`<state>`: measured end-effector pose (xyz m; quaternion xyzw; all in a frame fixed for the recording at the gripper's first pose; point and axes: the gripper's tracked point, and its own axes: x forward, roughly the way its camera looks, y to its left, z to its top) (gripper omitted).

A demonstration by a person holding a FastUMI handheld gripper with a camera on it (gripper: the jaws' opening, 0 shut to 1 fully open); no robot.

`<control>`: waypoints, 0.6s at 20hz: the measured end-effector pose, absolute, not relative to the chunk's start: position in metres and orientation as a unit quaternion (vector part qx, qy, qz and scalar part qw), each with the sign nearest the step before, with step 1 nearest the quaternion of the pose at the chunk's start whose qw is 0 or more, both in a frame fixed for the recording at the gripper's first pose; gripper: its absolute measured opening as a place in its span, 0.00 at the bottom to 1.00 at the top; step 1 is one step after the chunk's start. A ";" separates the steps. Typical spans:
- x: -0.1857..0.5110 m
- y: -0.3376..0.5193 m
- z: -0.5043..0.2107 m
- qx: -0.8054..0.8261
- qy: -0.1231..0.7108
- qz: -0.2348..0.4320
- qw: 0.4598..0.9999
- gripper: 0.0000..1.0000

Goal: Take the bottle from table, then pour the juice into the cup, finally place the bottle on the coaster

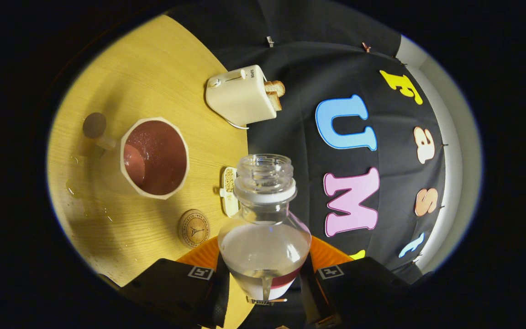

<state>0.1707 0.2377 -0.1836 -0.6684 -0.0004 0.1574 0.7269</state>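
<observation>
The uncapped bottle (264, 224) is clamped between both fingers of the gripper (263, 285), closed on its lower body. To its left on the wooden table (153, 68), the cup (155, 157) is seen with reddish-brown juice inside, and the round coaster (193, 227) lies nearer, beside the bottle.

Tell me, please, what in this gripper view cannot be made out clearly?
- Bottle: its base is hidden between the gripper fingers, which press on its sides.
- Cup: the outer wall and foot are hidden by its own rim; the inside is too dim to tell what it holds.
- Coaster: the printed mark is too small to read.
- Toaster: the slots face away, and only the ends of the toast show.
</observation>
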 end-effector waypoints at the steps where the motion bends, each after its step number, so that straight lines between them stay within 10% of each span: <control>1: 0.171 0.239 -0.184 -0.679 -0.004 0.158 0.717 0.67; 12: 0.185 0.251 -0.188 -0.777 -0.050 0.158 0.608 0.67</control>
